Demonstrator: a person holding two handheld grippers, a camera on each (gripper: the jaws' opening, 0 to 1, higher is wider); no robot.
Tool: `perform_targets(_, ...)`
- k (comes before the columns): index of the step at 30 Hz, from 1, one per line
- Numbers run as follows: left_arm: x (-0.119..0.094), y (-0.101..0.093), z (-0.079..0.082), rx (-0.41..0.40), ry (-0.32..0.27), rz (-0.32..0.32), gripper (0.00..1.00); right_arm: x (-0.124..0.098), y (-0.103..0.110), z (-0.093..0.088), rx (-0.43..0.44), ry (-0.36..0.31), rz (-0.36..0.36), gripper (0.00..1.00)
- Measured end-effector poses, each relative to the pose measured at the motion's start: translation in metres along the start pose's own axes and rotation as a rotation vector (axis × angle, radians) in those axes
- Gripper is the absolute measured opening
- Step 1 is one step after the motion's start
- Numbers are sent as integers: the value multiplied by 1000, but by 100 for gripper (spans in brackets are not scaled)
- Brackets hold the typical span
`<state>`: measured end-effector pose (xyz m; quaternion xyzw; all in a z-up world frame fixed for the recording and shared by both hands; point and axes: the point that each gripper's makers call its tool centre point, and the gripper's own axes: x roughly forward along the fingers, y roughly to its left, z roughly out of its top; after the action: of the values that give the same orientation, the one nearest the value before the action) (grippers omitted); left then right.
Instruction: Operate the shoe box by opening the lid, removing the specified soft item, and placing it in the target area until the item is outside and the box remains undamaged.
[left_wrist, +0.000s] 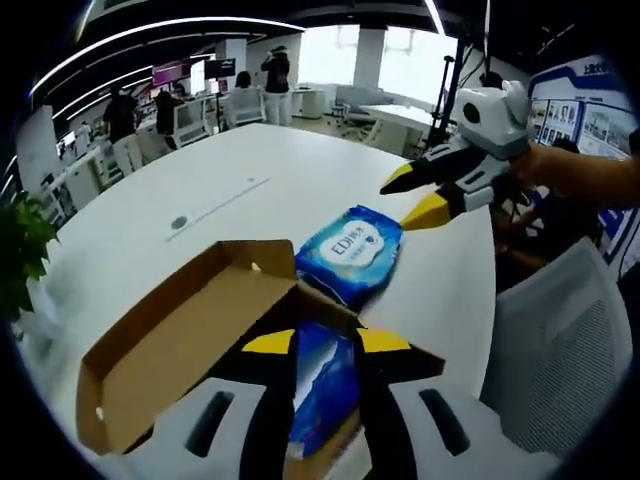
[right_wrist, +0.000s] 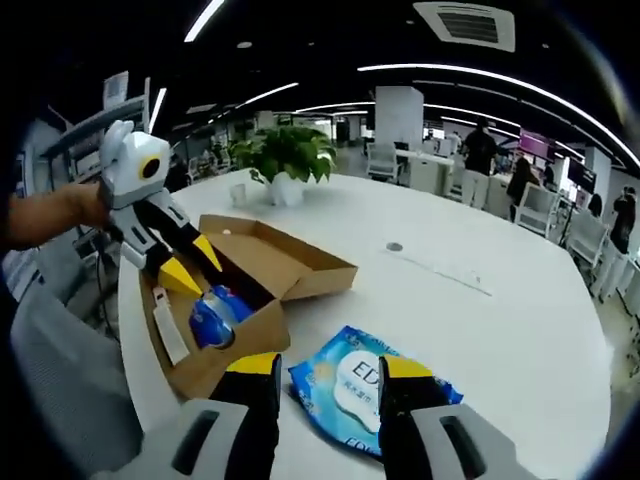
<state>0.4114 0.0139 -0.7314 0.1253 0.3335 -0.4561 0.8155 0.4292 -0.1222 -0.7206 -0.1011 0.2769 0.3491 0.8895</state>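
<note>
Beside the open box (left_wrist: 190, 340) one pack (left_wrist: 352, 250) lies out on the desk (left_wrist: 200, 190); right claw (right_wrist: 330, 372) gapes empty over it, left claw (left_wrist: 325, 345) straddles the second pack (left_wrist: 322, 385), grip unclear, which we lift next.

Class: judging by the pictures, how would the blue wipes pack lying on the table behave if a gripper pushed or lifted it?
The blue wipes pack looks soft, so it would probably sag when lifted. Its glossy wrapper may slip between jaws. Lying flat on the white table, it should slide, not roll.
</note>
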Motion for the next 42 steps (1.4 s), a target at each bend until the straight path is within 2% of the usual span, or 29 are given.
perform_targets(13, -9, 16, -29, 79, 38, -51, 22, 25, 39, 22, -90, -26, 91, 33)
perform_targets(19, -7, 15, -33, 98, 42, -79, 19, 39, 57, 27, -149, -18, 137, 31)
perform_targets(24, -3, 11, -40, 102, 57, -112, 19, 48, 68, 28, -190, -7, 165, 29)
perform_targets(33, 7, 7, -55, 93, 90, -129, 15, 65, 88, 24, -266, 33, 211, 26)
perform_targets(42, 15, 7, -65, 95, 133, -124, 4, 86, 103, 22, -335, 59, 233, 22)
